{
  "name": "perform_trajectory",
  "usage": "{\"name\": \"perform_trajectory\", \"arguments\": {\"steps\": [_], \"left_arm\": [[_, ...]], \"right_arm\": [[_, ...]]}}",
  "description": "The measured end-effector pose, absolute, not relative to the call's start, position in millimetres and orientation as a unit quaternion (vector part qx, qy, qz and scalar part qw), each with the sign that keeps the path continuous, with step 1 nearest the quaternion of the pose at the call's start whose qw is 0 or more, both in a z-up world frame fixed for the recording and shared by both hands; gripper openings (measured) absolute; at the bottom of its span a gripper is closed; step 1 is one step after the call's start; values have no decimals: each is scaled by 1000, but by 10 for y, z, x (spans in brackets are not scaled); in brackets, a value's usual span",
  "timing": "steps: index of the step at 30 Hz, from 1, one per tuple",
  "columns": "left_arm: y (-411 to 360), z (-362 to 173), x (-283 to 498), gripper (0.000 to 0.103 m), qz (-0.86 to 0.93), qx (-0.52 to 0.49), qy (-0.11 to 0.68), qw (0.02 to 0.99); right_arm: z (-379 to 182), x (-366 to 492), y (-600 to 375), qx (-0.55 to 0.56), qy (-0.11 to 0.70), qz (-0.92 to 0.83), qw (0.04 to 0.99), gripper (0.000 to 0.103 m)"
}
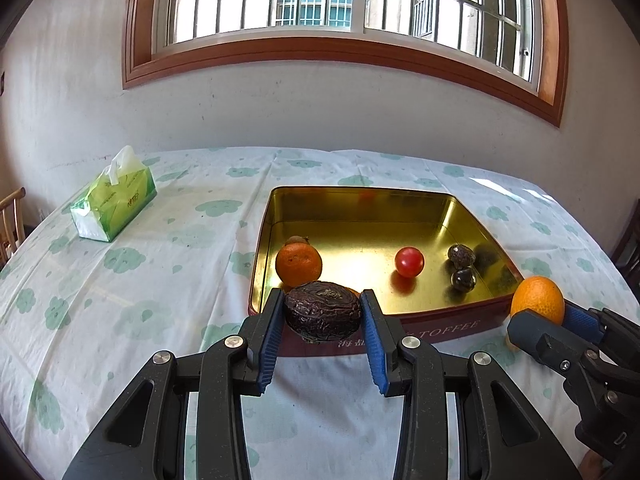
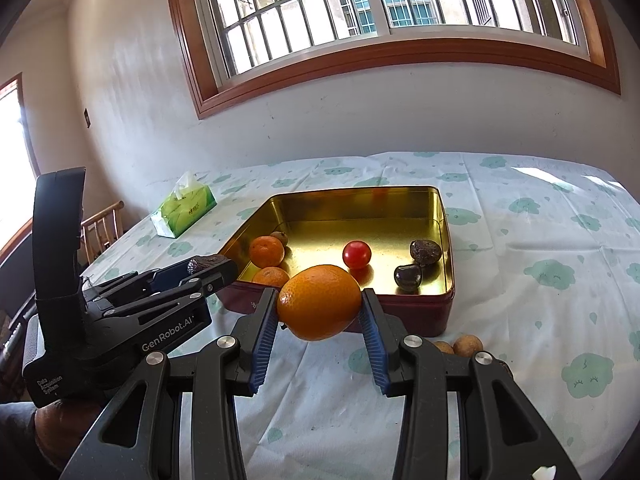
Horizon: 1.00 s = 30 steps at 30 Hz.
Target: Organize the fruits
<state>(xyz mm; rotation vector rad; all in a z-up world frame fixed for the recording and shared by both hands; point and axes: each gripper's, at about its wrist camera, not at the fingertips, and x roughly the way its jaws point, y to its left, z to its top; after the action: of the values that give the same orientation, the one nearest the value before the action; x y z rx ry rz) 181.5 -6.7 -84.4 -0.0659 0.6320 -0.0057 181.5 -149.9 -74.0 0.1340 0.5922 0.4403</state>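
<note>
My left gripper is shut on a dark wrinkled fruit, held just before the near wall of a gold tin. My right gripper is shut on a large orange by the tin's near right corner. In the tin lie two small oranges, a red tomato, two dark fruits and a small brown fruit. The right gripper with its orange also shows in the left wrist view.
A green tissue box sits at the table's far left. Two small brown fruits lie on the patterned cloth beside the tin's near right corner. A wooden chair stands off the left edge. Wall and window rise behind.
</note>
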Motion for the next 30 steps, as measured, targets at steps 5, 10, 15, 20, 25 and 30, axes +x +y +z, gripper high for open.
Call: {"name": "perform_trajectory", "arguments": {"steps": [5, 10, 15, 20, 25, 30], "left_arm": [[-39, -801, 1876, 39, -1, -35, 307, 951], [-7, -757, 1947, 39, 2, -35, 303, 952], [10, -725, 2005, 39, 4, -36, 299, 954], [-4, -720, 2039, 39, 4, -31, 297, 954], [0, -711, 2076, 39, 5, -31, 294, 955], [11, -713, 2117, 39, 7, -29, 293, 956]], "right_arm": [[-723, 1875, -1537, 66, 284, 210, 933, 38], [-692, 1926, -1568, 68, 277, 206, 936, 38], [-669, 1987, -1581, 70, 272, 202, 938, 38], [-671, 2033, -1592, 72, 272, 197, 939, 38], [-675, 2089, -1590, 75, 270, 193, 940, 38], [-680, 2139, -1579, 75, 269, 192, 941, 38]]}}
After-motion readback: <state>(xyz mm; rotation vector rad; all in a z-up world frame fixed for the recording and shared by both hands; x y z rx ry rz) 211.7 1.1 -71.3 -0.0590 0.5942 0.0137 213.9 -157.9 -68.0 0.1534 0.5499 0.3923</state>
